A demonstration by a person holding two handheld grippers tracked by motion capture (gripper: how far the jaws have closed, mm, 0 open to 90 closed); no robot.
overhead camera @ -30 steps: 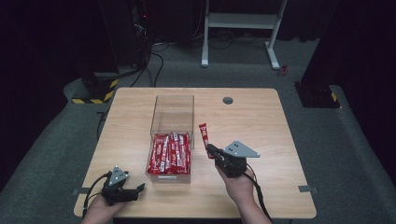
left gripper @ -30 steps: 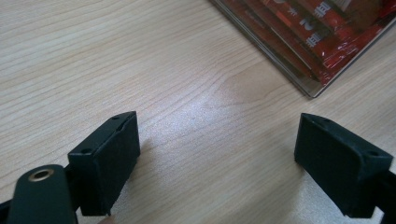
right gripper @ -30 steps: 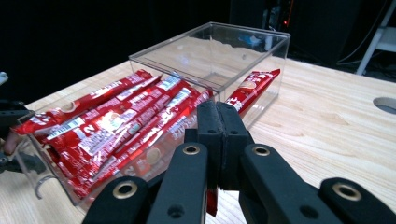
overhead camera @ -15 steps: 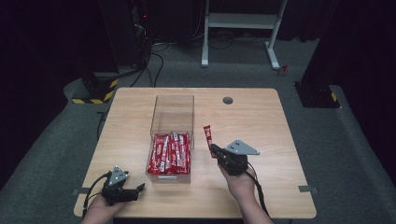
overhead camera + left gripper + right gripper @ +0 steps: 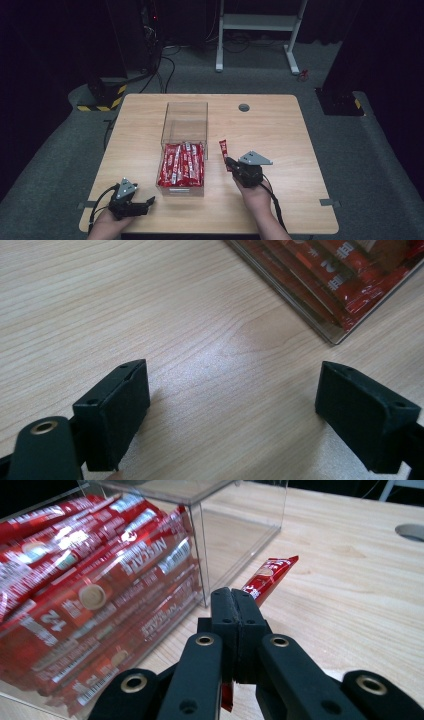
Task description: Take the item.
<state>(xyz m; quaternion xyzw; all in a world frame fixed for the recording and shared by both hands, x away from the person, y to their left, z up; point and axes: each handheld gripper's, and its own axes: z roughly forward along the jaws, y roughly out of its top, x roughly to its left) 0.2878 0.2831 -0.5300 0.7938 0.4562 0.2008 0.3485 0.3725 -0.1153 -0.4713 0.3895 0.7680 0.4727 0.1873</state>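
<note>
High view: the right gripper (image 5: 231,163) is clamped on one red sachet (image 5: 223,148), held just beside the clear box (image 5: 183,116) and outside it. The left gripper (image 5: 148,202) rests spread apart, grasping nothing, on the tabletop (image 5: 280,130). The box's near half looks packed already; I judge this sachet has yet to go in.

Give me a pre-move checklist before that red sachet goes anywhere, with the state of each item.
1. Right claw shut on the red sachet: ok, jaws closed with the sachet between them.
2. Sachet held off the table: cannot tell; its free end points away from the claw, low over the wood.
3. Clear box reachable: ok, it stands just left of the right claw, open on top.
4. Room in the box: ok, the sachets fill the near half; the far half looks bare.
5. Left claw out of the way: ok, open and holding nothing, at the table's near left corner.
6. Grip depth: cannot tell, the jaws hide the clamped end.
</note>
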